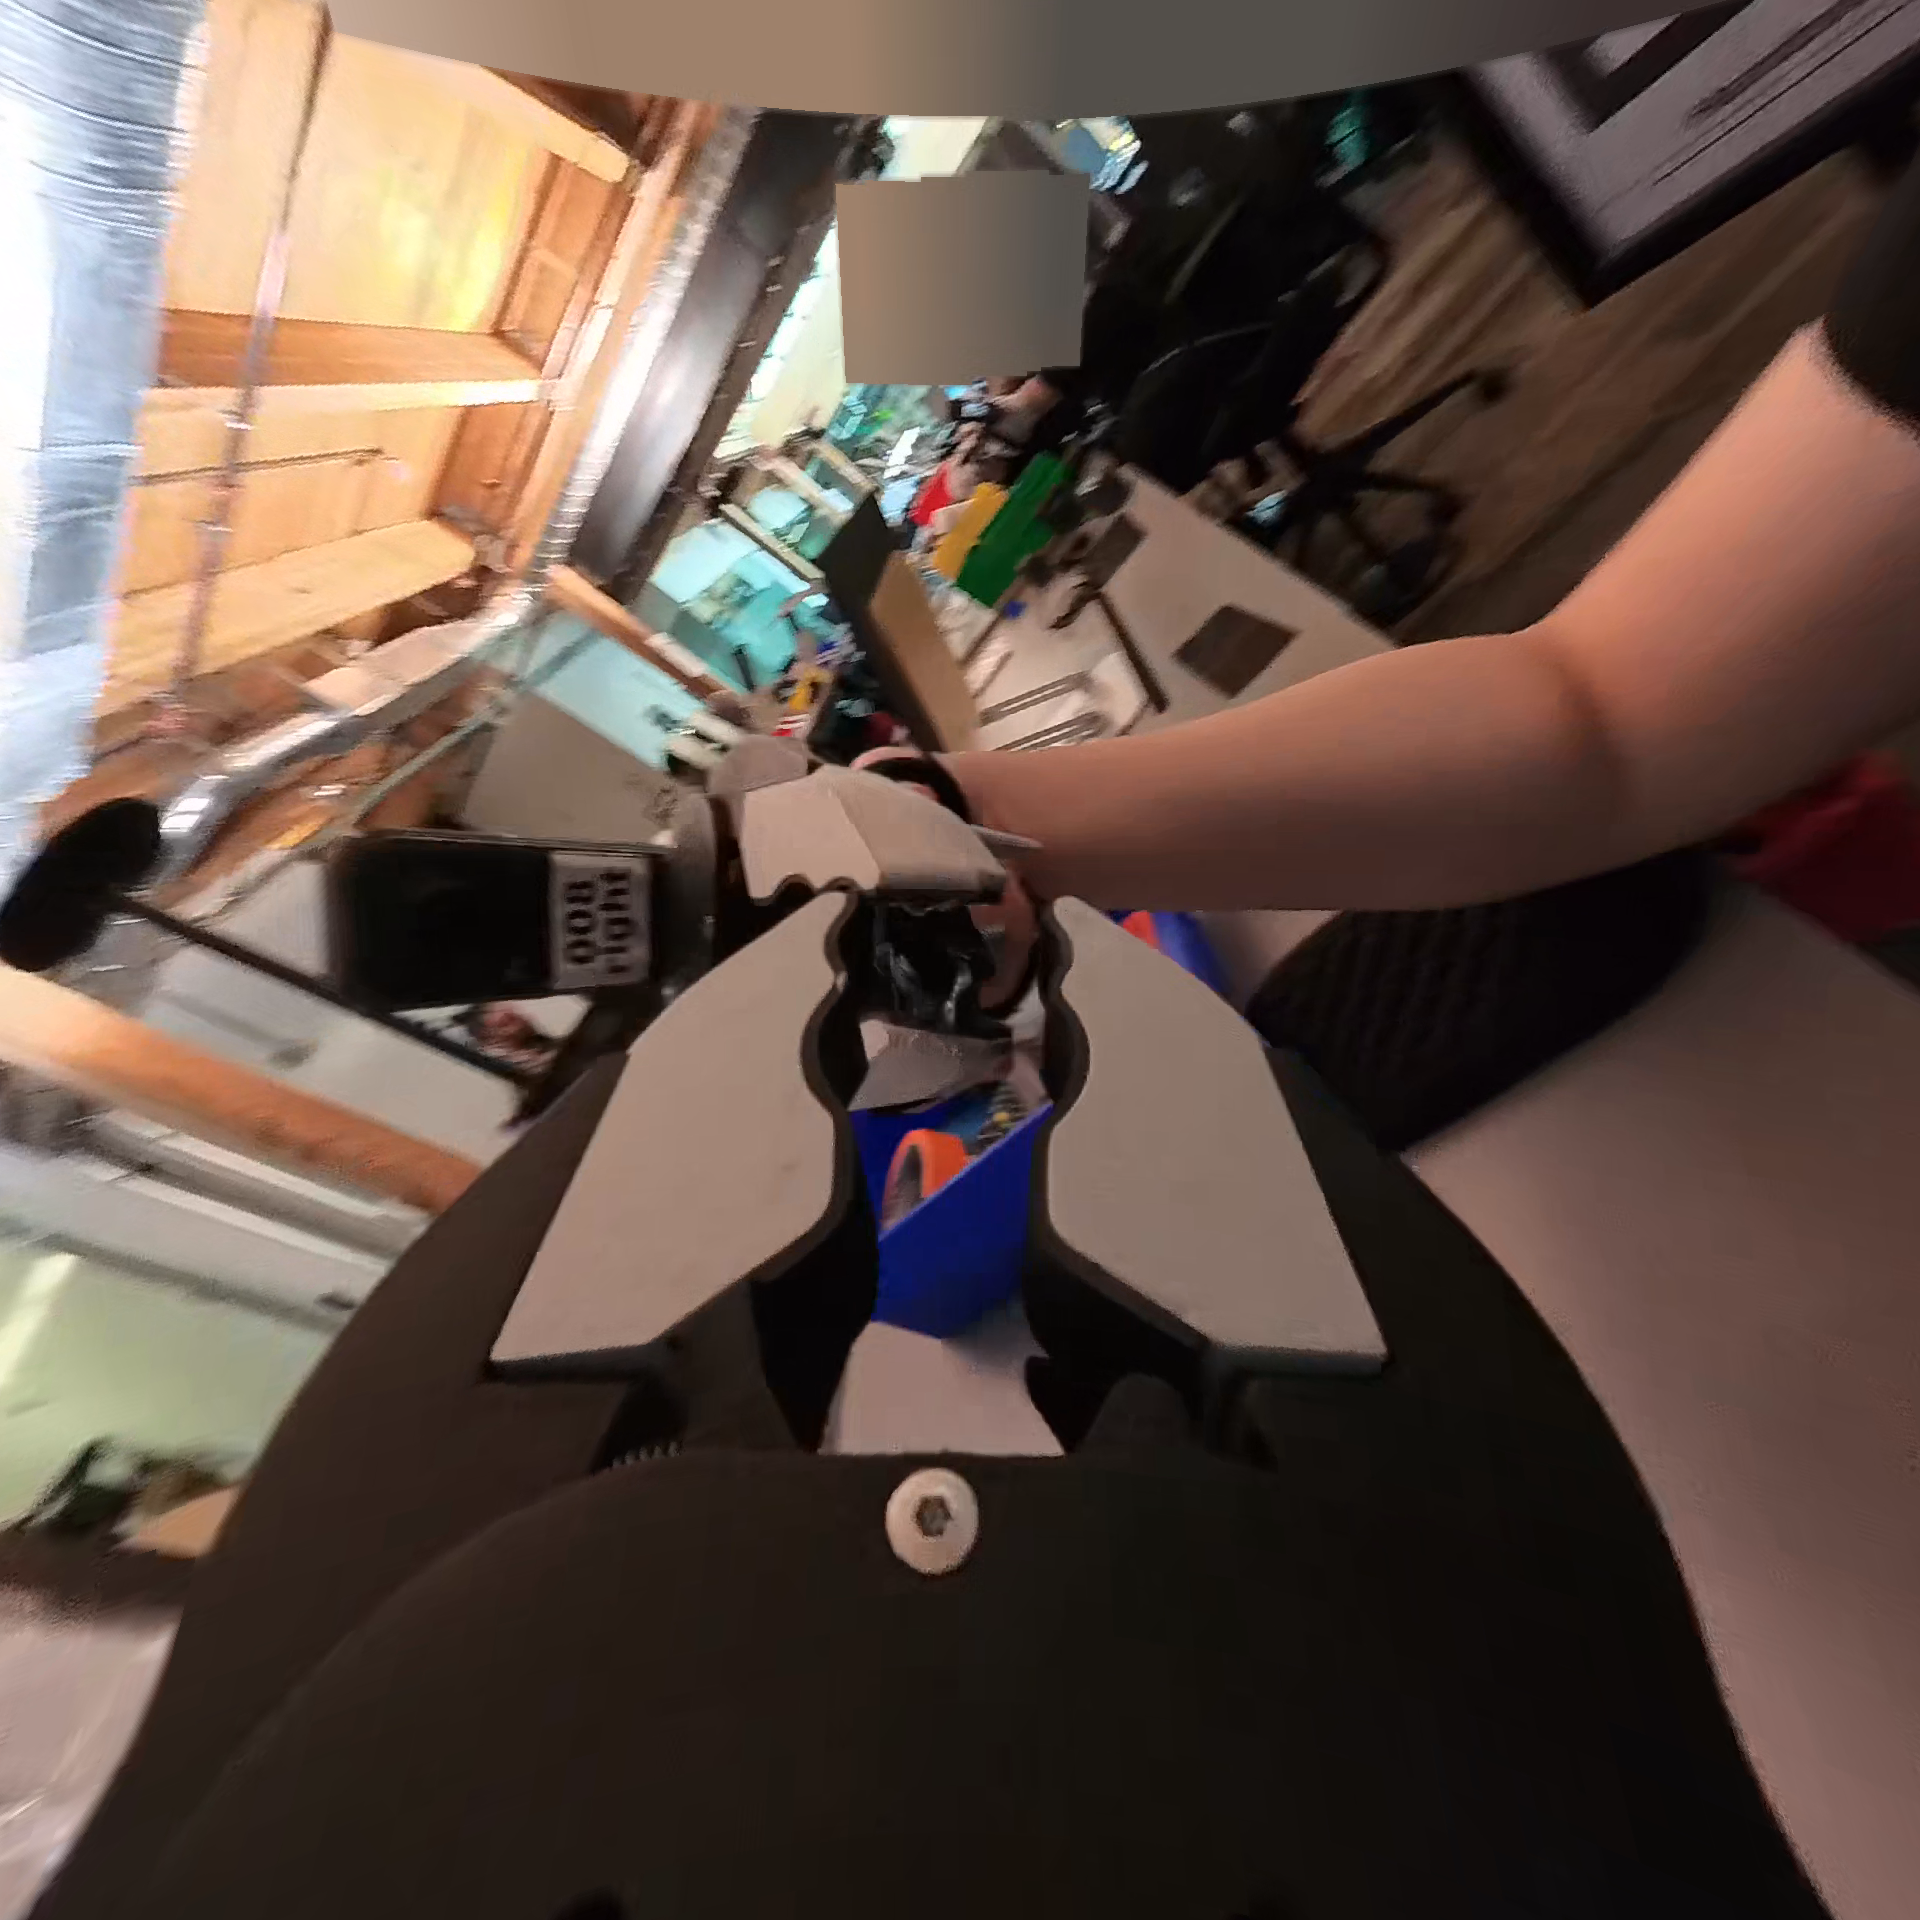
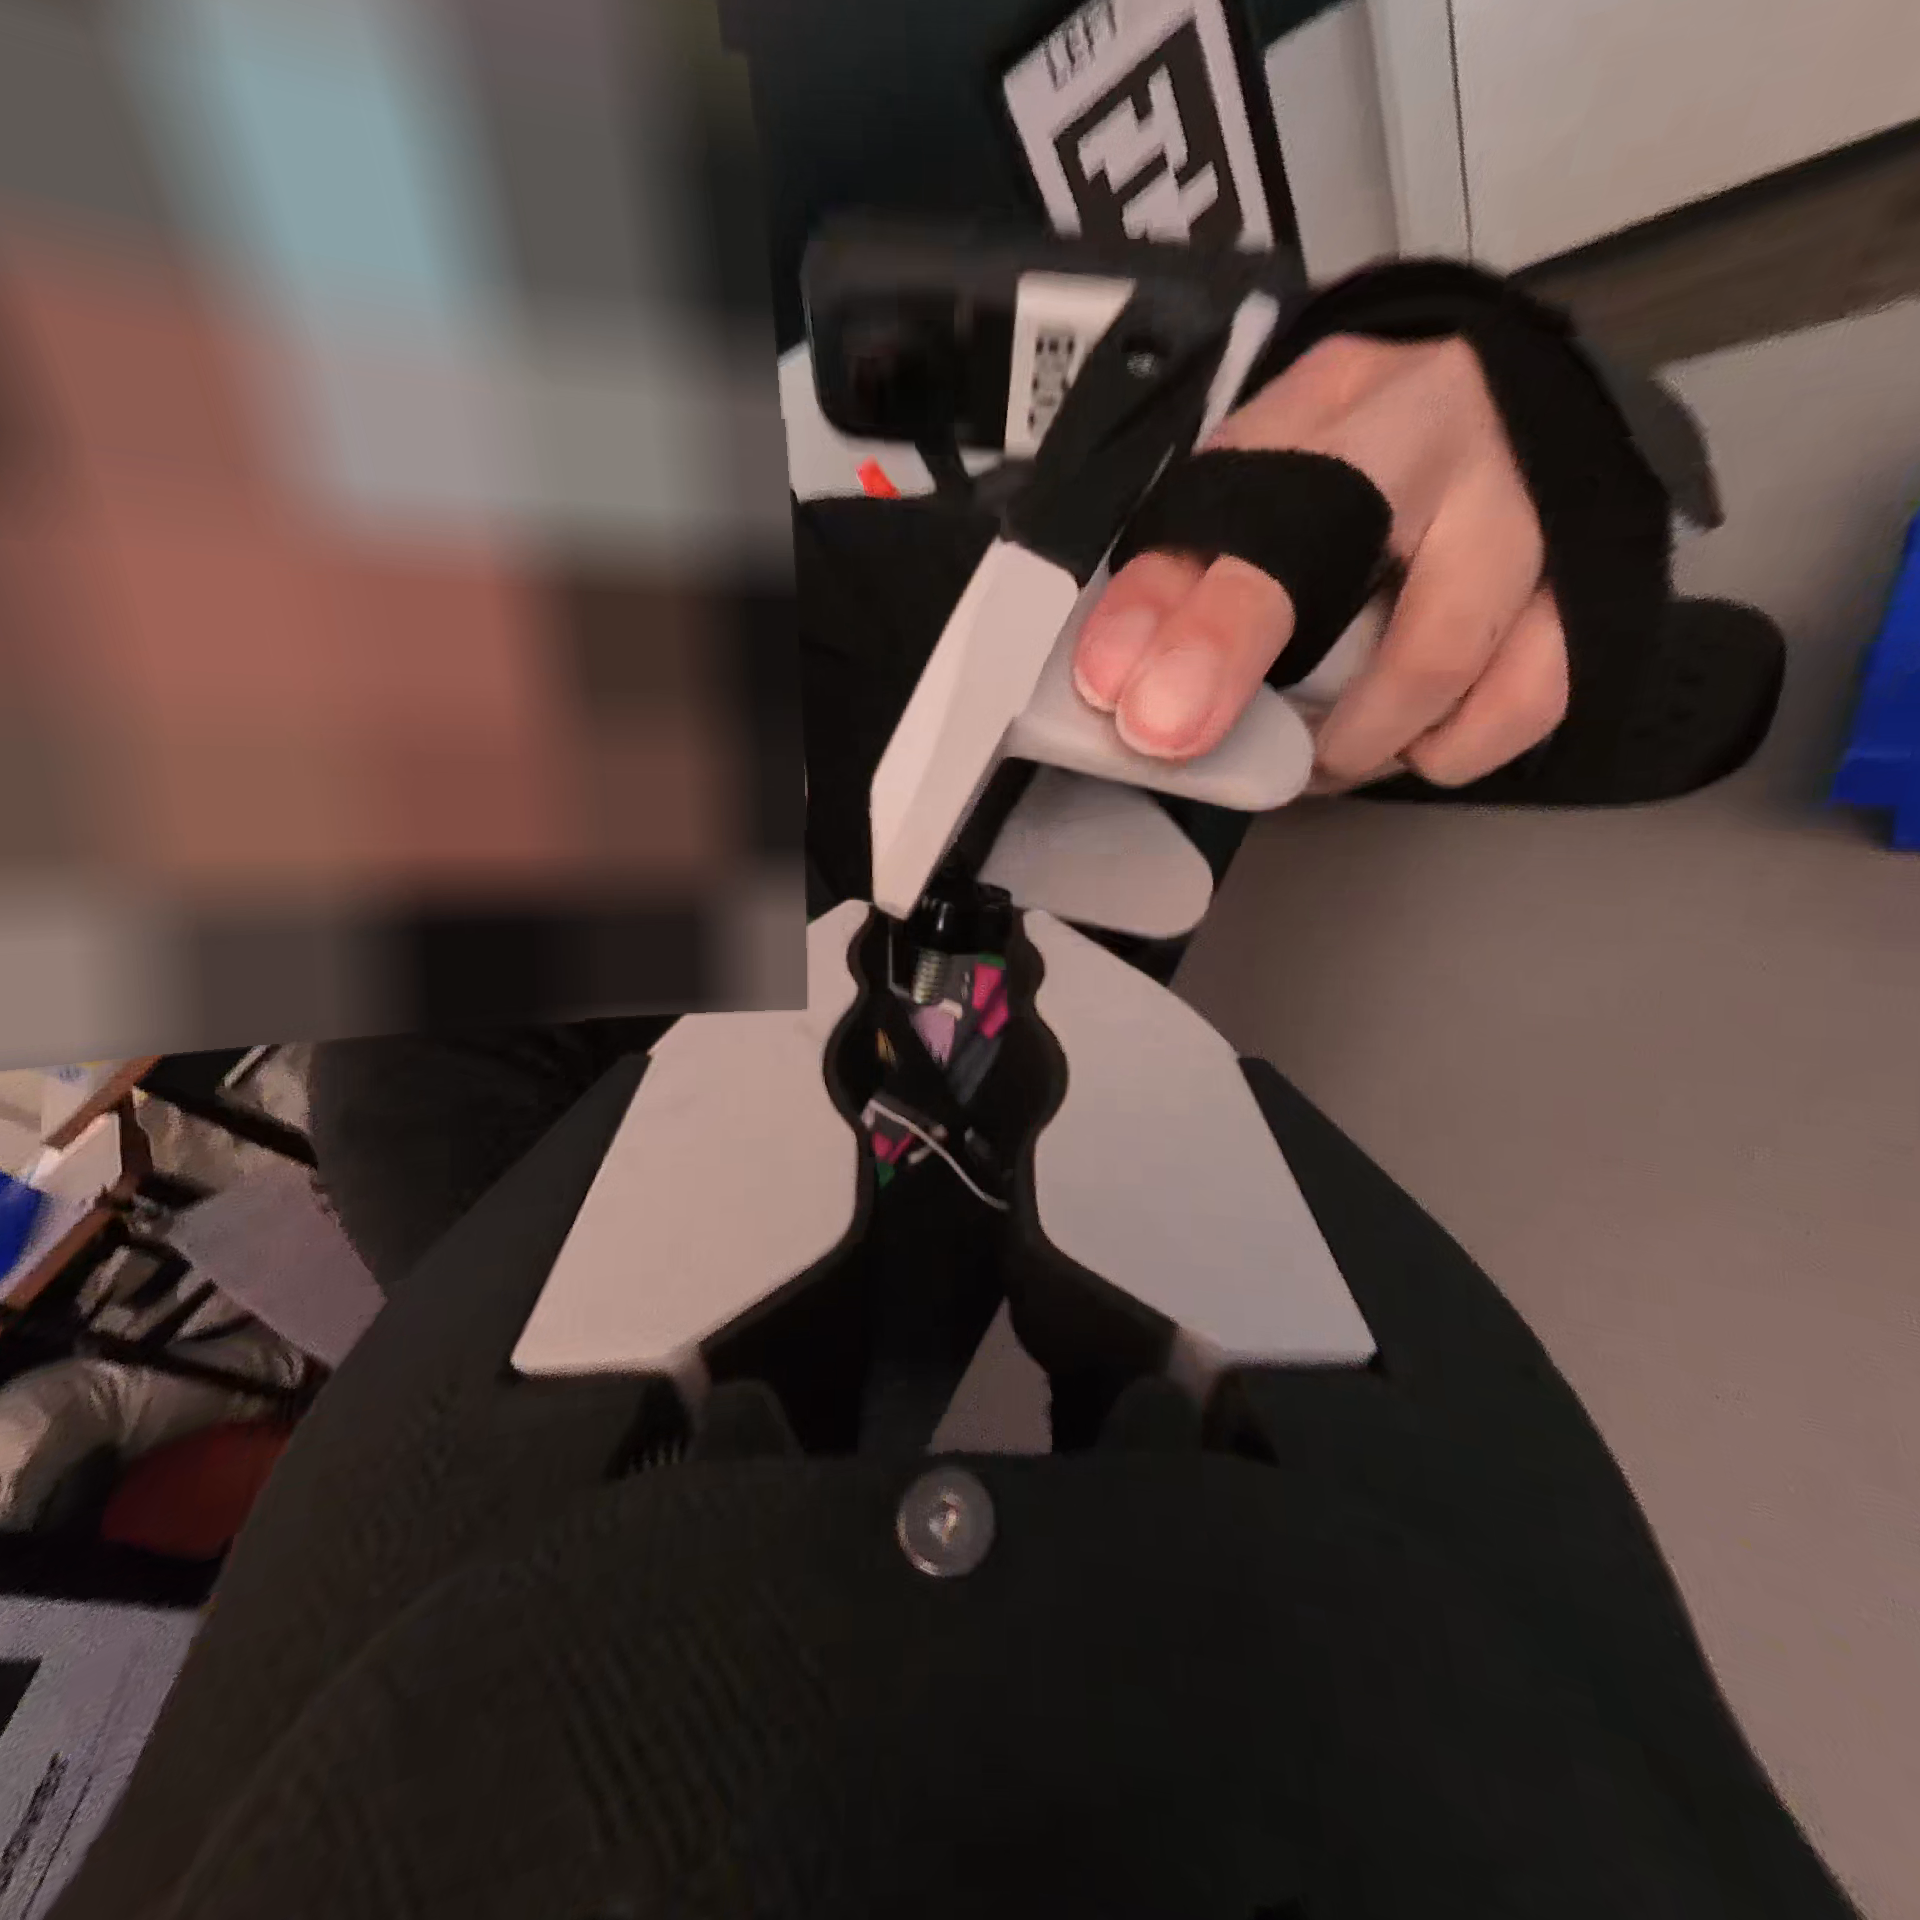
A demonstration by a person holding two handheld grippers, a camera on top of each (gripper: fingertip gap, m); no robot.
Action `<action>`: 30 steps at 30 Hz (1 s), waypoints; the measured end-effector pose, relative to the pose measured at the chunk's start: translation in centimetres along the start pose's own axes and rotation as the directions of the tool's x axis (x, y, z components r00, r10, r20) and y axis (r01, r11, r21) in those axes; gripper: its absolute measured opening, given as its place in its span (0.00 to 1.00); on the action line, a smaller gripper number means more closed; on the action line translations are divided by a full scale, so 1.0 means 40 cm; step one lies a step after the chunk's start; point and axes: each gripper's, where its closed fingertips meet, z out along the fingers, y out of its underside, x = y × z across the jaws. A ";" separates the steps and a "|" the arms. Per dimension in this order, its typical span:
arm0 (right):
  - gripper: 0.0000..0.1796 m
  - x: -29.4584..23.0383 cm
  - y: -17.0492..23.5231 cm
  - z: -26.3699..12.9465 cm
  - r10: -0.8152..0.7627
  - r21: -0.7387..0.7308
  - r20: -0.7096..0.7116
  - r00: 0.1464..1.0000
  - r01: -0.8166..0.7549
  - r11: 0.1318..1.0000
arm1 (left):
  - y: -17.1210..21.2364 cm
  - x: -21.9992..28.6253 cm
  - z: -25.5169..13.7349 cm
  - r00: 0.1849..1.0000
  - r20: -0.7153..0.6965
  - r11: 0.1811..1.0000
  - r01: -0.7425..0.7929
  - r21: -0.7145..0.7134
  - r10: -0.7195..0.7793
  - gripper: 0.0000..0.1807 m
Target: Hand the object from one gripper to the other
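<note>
Right hand-held gripper (image 2: 940,997), grey-padded with black body, was clamped on the small black object with pink and green markings (image 2: 956,1039). At 12 o'clock, the left hand-held gripper (image 2: 951,899) pinched its black top end. Left view: own fingers spread beside the object (image 1: 920,971), so left closure unclear. Risk: right releases early, object drops to the grey desk (image 2: 1558,1143). Motion blur hid the object's shape and contacts.

I'm seeing a black object (image 2: 951,1049) patched pink, lilac and green between my right gripper's (image 2: 943,925) pale grey jaws; behind it, a black glove (image 2: 1538,436); below my left gripper (image 1: 945,914), a blue bin (image 1: 956,1236) with an orange roll (image 1: 920,1169); grey desk (image 2: 1507,1091).
</note>
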 end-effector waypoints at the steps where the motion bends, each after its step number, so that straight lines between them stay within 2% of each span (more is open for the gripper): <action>1: 0.12 0.002 0.015 0.005 -0.003 -0.037 -0.013 1.000 0.003 0.999 | -0.001 0.010 -0.001 0.999 -0.033 1.000 0.027 0.002 -0.027 0.15; 4: 0.13 -0.002 0.046 0.020 -0.011 -0.113 -0.015 1.000 0.010 0.994 | 0.013 0.045 0.002 0.990 -0.124 0.998 0.058 -0.031 -0.062 0.15; 10: 0.13 0.009 0.089 0.032 -0.003 -0.211 -0.026 1.000 -0.002 0.978 | 0.043 0.091 0.013 0.977 -0.211 0.996 0.003 -0.089 -0.021 0.14; 12: 0.14 0.019 0.062 0.020 -0.036 -0.152 -0.060 0.998 0.027 0.988 | 0.051 0.061 0.013 0.990 -0.142 0.994 -0.030 -0.108 0.015 0.14; 14: 0.23 0.048 0.022 -0.004 -0.095 -0.070 -0.169 0.981 0.085 0.994 | 0.067 0.000 0.008 0.997 -0.007 0.985 -0.073 -0.156 0.072 0.14; 16: 0.32 0.087 -0.029 -0.044 -0.194 0.013 -0.336 0.922 0.211 0.977 | 0.082 -0.082 -0.009 0.975 0.169 0.970 -0.103 -0.222 0.142 0.14; 19: 0.42 0.111 -0.132 -0.117 -0.335 0.086 -0.597 0.729 0.473 0.877 | 0.084 -0.187 -0.053 0.884 0.403 0.949 -0.122 -0.289 0.237 0.14; 21: 0.41 0.101 -0.208 -0.170 -0.309 0.151 -0.745 0.592 0.601 0.785 | 0.098 -0.246 -0.090 0.752 0.503 0.875 -0.199 -0.441 0.425 0.14; 24: 0.34 0.071 -0.266 -0.203 -0.258 0.174 -0.855 0.450 0.717 0.675 | 0.114 -0.293 -0.127 0.565 0.517 0.730 -0.247 -0.638 0.643 0.14; 26: 0.28 0.060 -0.281 -0.203 -0.227 0.171 -0.889 0.398 0.748 0.642 | 0.112 -0.300 -0.130 0.509 0.528 0.703 -0.249 -0.666 0.680 0.14; 27: 0.28 0.066 -0.283 -0.198 -0.208 0.170 -0.897 0.389 0.739 0.652 | 0.111 -0.301 -0.130 0.498 0.537 0.704 -0.245 -0.666 0.681 0.14; 30: 0.29 0.105 -0.264 -0.158 -0.207 0.135 -0.881 0.425 0.646 0.751 | 0.108 -0.303 -0.131 0.480 0.549 0.704 -0.236 -0.670 0.684 0.14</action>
